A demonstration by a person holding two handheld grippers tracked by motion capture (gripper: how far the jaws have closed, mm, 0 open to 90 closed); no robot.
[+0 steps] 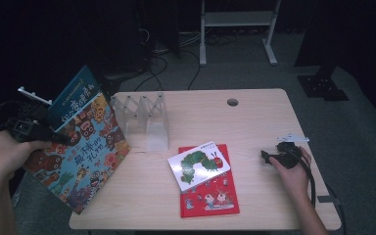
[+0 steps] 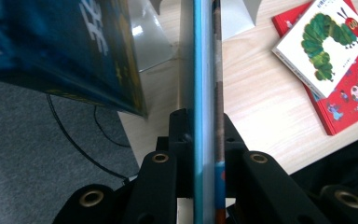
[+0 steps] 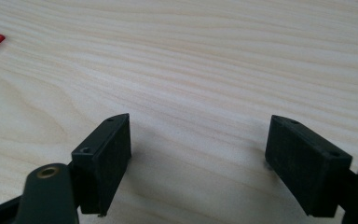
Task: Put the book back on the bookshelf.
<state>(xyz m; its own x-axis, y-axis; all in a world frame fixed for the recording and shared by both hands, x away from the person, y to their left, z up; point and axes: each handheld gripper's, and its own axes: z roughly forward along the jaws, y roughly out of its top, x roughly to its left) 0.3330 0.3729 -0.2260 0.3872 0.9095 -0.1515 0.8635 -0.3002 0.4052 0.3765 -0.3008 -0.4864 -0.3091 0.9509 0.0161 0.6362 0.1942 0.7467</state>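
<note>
My left gripper [image 1: 54,136] is matt black, with a pale three-cornered plate on top and dark cable looping off behind. Seen along it, its two arms are thick, rounded black links, each set with a brass-ringed pivot hole, and two more brass rings sit lower on the outer links. My right gripper [image 3: 198,163] is the same black build: two flat, blocky pads with small screw holes in their top faces, a brass ring on one link, a grey plate above, and a black cable trailing back.
</note>
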